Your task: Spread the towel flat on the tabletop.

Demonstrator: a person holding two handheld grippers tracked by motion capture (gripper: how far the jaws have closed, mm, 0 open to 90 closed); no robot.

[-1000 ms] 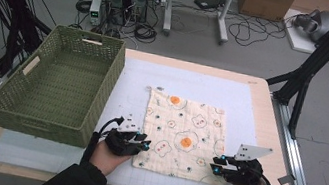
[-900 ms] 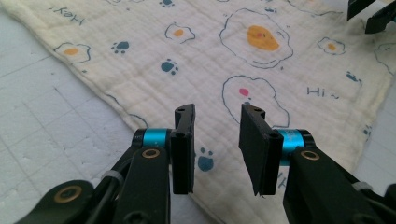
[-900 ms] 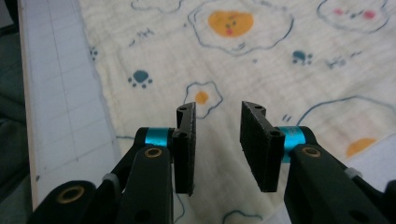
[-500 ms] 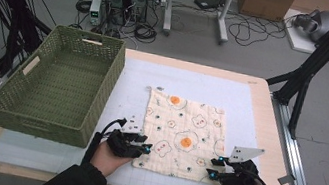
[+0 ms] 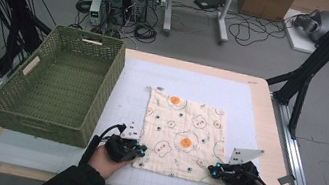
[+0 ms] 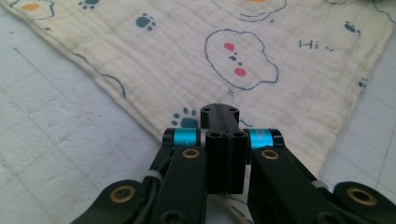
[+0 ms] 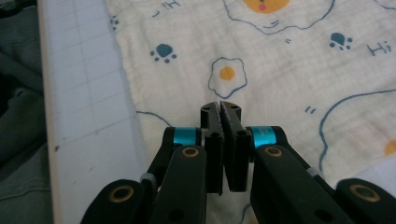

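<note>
Judging from the high view, the work is only at its start: the cloth (image 5: 181,136) lies flat and fully spread in the middle of the frame on the white mat (image 5: 204,86) that covers the desk (image 5: 260,96), not yet folded or lifted. The left gripper (image 5: 141,149) sits at the cloth's lower left corner and the right gripper (image 5: 212,170) at its lower right corner, each in a hand at the bottom of the frame. The green basket (image 5: 59,86) stands at the left, well apart from the cloth's edge, with nothing visible inside.

From the left gripper view, its jaws have just been closing and now stand together at frame centre, with the cloth's hem running under and between the tips (image 6: 219,112); I judge the corner pinched.

From the right gripper view, its jaws have likewise just been closing and meet at frame centre (image 7: 220,108) over the cloth's edge, apparently nipping the fabric, with bare mat to the left.

Both corners look taken; lifting, folding and any move toward the basket remain.
</note>
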